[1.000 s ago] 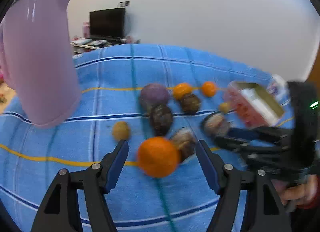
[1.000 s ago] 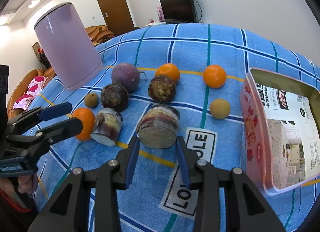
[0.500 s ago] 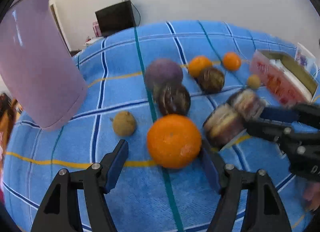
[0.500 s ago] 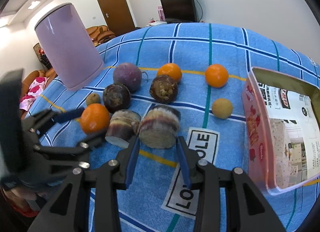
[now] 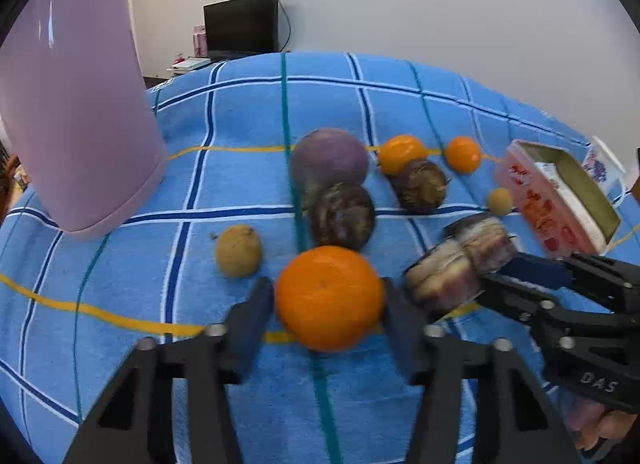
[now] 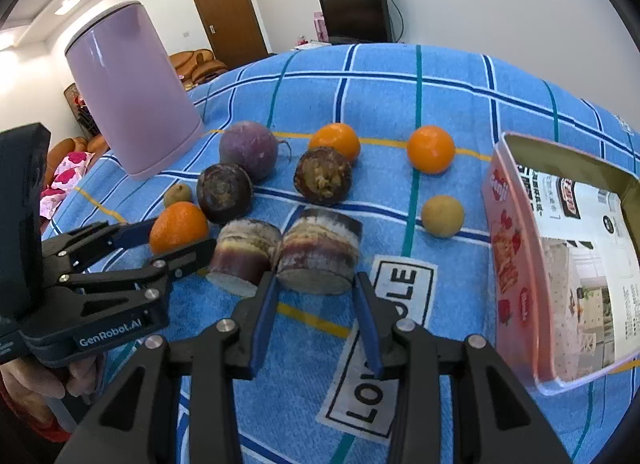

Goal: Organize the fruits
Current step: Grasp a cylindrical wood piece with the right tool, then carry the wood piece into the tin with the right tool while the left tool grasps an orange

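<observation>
My left gripper (image 5: 329, 304) has its fingers set on either side of the round orange tangerine (image 5: 329, 296), which sits on the blue checked cloth (image 5: 240, 111) at the near end of the fruit cluster. They look pressed to its flanks, though motion blur keeps me from swearing the grip is firm. I judge the tangerine light and a bit soft, with a loose, slightly slick peel, so I'd hold it across its widest middle and squeeze gently rather than pinch near the top.

My right gripper (image 6: 316, 296) is spread around the short purple-skinned cane segment (image 6: 320, 252), its jaws just off the sides. That piece looks stiff and heavier; its round flanks are where to clamp. A twin segment (image 6: 244, 254) lies touching it.

To the right lies a pink printed tin box (image 6: 516, 248), tipped on its side, opening toward me; I see only a printed lining inside, no fruit. The tall lilac bin (image 6: 128, 91) stands well back, contents hidden.
</observation>
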Demonstrator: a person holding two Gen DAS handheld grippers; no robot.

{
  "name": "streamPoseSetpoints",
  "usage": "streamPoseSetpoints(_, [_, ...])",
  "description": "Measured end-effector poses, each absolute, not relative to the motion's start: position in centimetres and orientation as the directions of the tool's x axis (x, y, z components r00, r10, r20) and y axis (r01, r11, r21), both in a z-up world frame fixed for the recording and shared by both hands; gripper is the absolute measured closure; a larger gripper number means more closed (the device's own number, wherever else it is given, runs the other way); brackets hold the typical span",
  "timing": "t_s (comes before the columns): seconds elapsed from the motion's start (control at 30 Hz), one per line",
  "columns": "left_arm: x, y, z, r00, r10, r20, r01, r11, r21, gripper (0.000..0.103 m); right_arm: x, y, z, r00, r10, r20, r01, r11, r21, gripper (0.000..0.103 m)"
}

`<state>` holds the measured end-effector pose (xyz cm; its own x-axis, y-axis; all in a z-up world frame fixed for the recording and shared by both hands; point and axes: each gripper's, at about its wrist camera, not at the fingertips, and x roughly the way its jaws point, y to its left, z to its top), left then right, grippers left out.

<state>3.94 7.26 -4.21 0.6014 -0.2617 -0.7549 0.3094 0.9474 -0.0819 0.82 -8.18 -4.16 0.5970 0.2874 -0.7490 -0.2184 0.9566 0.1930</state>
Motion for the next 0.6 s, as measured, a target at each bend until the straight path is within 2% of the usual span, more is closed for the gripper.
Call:
streamPoseSetpoints(0.2, [3.6, 8.1, -3.7, 0.615, -0.304, -0.728, 0.308, 0.942, -0.133, 0.054, 0.6, -8.1, -3.7, 0.618, 0.284, -0.733, -0.225, 0.957, 0.182, 0.062])
streamPoseSetpoints(0.33, [2.8, 8.6, -2.3, 0.66, -0.351, -0.665, 0.317, 0.932, -0.178, 0.054, 0.0, -9.4, -2.2, 0.663, 0.322, -0.676, -0.228, 0.947, 0.228, 0.063])
streamPoseSetpoints(0.4, [2.4, 8.8, -1.6, 0.695, -0.348, -0.63, 0.313, 0.934, -0.171, 0.054, -0.3, -10.7, -1.1, 0.691, 0.347, -0.634, -0.228, 0.937, 0.265, 0.066])
streamPoseSetpoints(0.43, [2.3, 8.8, -1.2, 0.715, -0.344, -0.608, 0.308, 0.937, -0.168, 0.054, -0.5, -11.4, -0.5, 0.706, 0.358, -0.611, -0.229, 0.932, 0.282, 0.076])
streamPoseSetpoints(0.47, [2.0, 8.8, -0.7, 0.737, -0.341, -0.583, 0.302, 0.938, -0.167, 0.054, -0.7, -12.0, 0.0, 0.721, 0.357, -0.594, -0.227, 0.931, 0.285, 0.081])
streamPoseSetpoints(0.6, [1.5, 8.7, 0.3, 0.782, -0.347, -0.518, 0.29, 0.938, -0.191, 0.054, -1.7, -15.1, 2.2, 0.797, 0.288, -0.532, -0.182, 0.953, 0.242, 0.081])
